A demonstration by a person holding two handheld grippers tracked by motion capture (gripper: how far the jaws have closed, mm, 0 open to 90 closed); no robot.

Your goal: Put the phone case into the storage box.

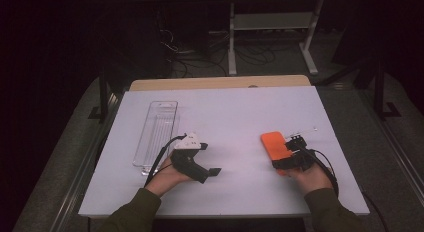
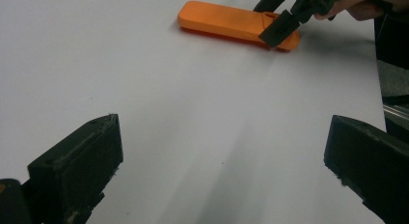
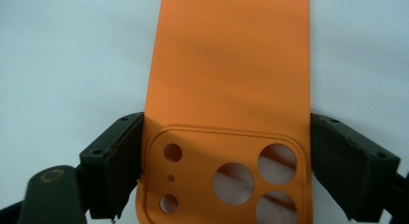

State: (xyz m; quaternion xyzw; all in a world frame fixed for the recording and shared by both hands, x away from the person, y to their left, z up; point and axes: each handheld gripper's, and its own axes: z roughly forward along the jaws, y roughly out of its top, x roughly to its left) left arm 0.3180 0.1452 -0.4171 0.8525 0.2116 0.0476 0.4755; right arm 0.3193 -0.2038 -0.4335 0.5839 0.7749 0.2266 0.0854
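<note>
Sleeved forearms were seen entering at the bottom edge of the high view; the left gripper (image 1: 212, 159) was held over bare white table (image 1: 235, 112), jaws spread wide with nothing between them, a clear plastic tray (image 1: 159, 129) lying just beyond it toward the table's left side. Right of centre, the orange phone case (image 1: 275, 144) was laid flat on the table, camera cut-outs facing up. Its camera end was straddled by the right gripper (image 3: 226, 171), a pad set against each long edge, so the case was pinched across its width.
</note>
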